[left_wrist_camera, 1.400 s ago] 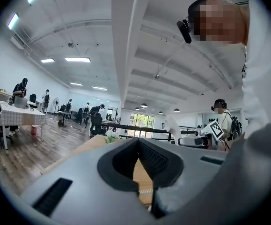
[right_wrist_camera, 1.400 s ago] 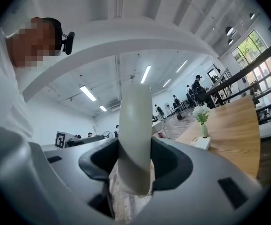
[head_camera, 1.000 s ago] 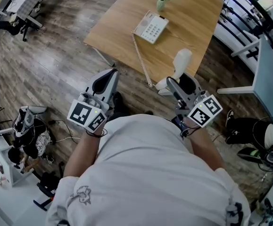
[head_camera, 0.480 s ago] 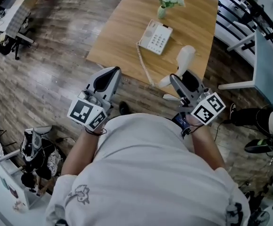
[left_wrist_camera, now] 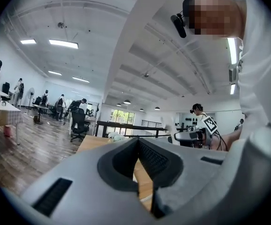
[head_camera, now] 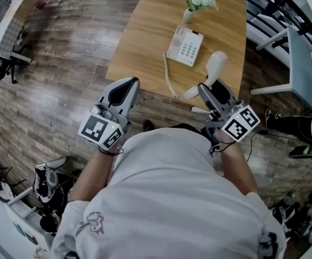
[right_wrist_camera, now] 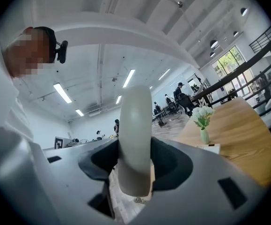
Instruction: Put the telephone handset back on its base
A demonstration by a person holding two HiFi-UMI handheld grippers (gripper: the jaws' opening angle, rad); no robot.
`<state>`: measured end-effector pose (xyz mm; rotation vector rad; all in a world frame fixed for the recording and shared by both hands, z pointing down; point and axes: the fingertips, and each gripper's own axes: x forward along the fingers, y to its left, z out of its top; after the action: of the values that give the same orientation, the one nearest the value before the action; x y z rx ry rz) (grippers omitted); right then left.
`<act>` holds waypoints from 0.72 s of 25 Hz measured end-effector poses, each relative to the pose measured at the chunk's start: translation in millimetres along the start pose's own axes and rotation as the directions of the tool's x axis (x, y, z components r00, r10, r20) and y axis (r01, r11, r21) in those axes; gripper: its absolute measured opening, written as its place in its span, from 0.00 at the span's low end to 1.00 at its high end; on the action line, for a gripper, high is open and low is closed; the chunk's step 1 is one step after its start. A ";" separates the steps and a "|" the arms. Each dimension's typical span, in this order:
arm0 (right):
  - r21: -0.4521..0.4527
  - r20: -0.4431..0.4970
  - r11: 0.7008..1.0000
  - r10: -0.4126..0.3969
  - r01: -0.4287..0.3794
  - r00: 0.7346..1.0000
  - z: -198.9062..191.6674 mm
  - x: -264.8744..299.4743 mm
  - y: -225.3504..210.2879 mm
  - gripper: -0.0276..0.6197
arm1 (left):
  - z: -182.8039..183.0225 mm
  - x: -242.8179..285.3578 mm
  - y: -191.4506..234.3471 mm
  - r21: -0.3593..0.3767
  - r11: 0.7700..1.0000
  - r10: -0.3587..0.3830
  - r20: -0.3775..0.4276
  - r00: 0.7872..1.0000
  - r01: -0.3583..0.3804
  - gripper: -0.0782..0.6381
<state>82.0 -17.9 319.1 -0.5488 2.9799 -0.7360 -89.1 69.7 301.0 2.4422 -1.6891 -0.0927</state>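
The white telephone base (head_camera: 185, 46) with its keypad lies on the wooden table (head_camera: 139, 42), and its coiled cord (head_camera: 168, 79) runs toward the near edge. My right gripper (head_camera: 212, 93) is shut on the white handset (head_camera: 214, 69), held over the table's near right corner. In the right gripper view the handset (right_wrist_camera: 135, 135) stands upright between the jaws of the right gripper (right_wrist_camera: 135, 170), with the pads pressed on both its sides. My left gripper (head_camera: 124, 88) hangs just short of the table's near edge, shut with nothing in it; the left gripper (left_wrist_camera: 139, 149) shows its pads meeting.
A small vase of white flowers (head_camera: 198, 1) stands on the table beyond the base. A white desk (head_camera: 301, 63) and someone's leg and shoe (head_camera: 296, 125) are at the right. Bags and clutter (head_camera: 45, 185) lie on the wooden floor at lower left.
The table and telephone base have drawn nearer as I walked up. Both grippers now reach the table's near edge, the handset still gripped in the right one.
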 end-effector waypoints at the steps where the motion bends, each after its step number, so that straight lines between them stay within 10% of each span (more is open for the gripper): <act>1: 0.003 0.000 1.000 -0.008 0.008 1.000 -0.6 3.0 -1.6 0.39 | -0.9 3.1 3.8 -0.003 1.000 -0.009 -0.003 1.000 0.009 0.12; 18: 0.056 -0.019 0.998 -0.038 0.039 0.999 8.4 10.4 -77.3 0.38 | -4.9 116.8 9.7 -0.032 0.996 -0.086 -0.053 0.995 0.085 0.12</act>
<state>98.7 -89.1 347.5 -0.6017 2.9622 -0.8285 -55.7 -42.1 312.9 2.4720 -1.5503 -0.0608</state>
